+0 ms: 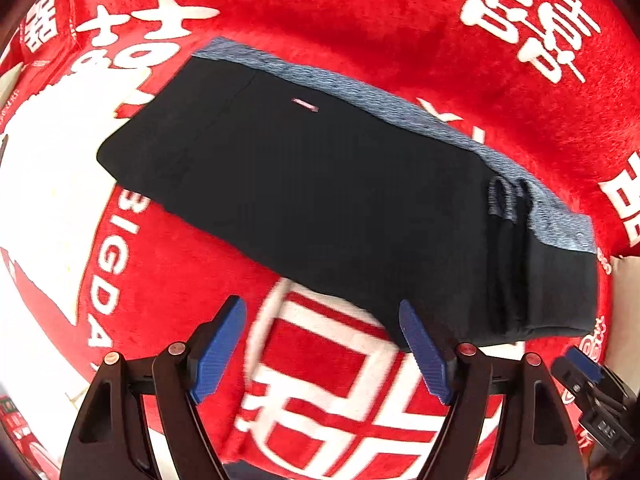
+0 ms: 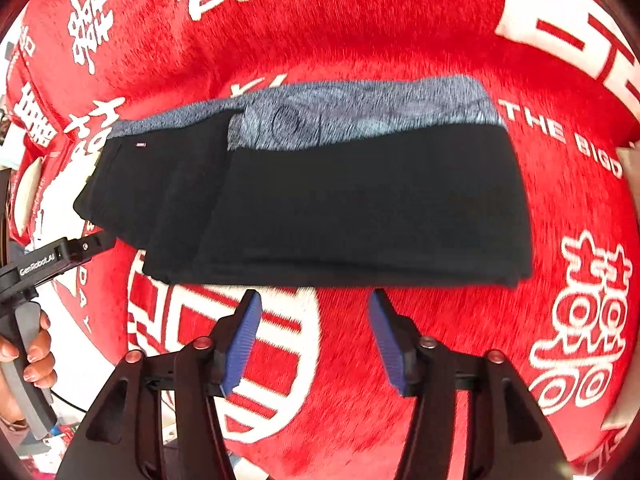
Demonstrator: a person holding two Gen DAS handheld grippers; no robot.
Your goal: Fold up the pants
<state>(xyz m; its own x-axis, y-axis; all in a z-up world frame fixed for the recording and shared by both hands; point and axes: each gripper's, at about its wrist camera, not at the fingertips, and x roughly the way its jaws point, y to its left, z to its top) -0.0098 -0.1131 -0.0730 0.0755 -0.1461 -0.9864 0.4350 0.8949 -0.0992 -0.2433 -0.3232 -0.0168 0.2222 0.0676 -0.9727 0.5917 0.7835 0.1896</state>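
Pants (image 2: 320,200): folded into a black bundle with a grey-blue band along the far edge, lying flat on the red blanket (image 2: 400,40). Long axis: crosswise to both grippers. Position: just beyond the fingertips of each.

Right gripper (image 2: 316,340): at the near long edge of the pants, about mid-length; jaws parted, nothing between them, no contact.

Left gripper (image 1: 324,352): at the near edge, toward one end; jaws wide apart, empty.

Likely the nearer: right gripper, facing mid-length.

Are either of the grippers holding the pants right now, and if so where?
Nothing is held. The left gripper and right gripper are open over the blanket, beside the folded pants.
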